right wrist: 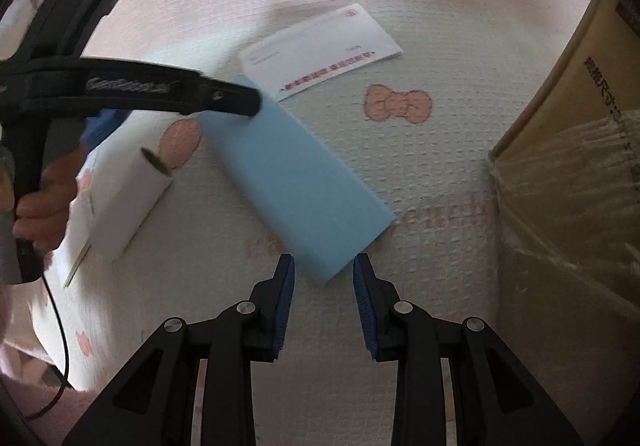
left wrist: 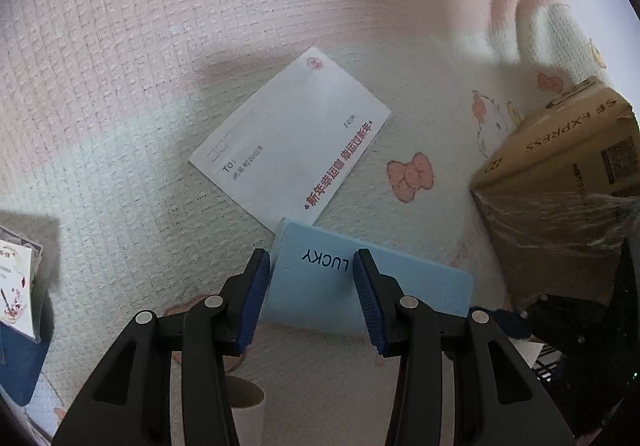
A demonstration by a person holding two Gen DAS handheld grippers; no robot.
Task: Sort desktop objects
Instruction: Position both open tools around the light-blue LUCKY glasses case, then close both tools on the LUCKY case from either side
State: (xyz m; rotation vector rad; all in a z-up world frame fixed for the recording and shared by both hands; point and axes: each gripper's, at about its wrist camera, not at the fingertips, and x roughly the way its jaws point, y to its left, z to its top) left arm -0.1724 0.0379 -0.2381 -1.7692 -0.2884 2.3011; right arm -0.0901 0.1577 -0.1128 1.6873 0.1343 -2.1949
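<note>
A light blue box marked LUCKY (left wrist: pixel 420 290) lies flat on the patterned cloth; it also shows in the right wrist view (right wrist: pixel 304 182). My left gripper (left wrist: pixel 312 266) is open with its jaws on either side of the box's near end. My right gripper (right wrist: pixel 323 266) is open, just short of the box's other end. A white envelope with red print (left wrist: pixel 292 138) lies beyond the box, partly under its corner, and shows in the right wrist view (right wrist: pixel 320 50). The left gripper's arm (right wrist: pixel 160 86) crosses the right wrist view.
A brown SF Express cardboard box (left wrist: pixel 568 174) stands at the right, seen close in the right wrist view (right wrist: pixel 568 182). A white paper roll (right wrist: pixel 128 198) lies left of the blue box. A clear card case (left wrist: pixel 16 282) sits at the far left on a dark blue item.
</note>
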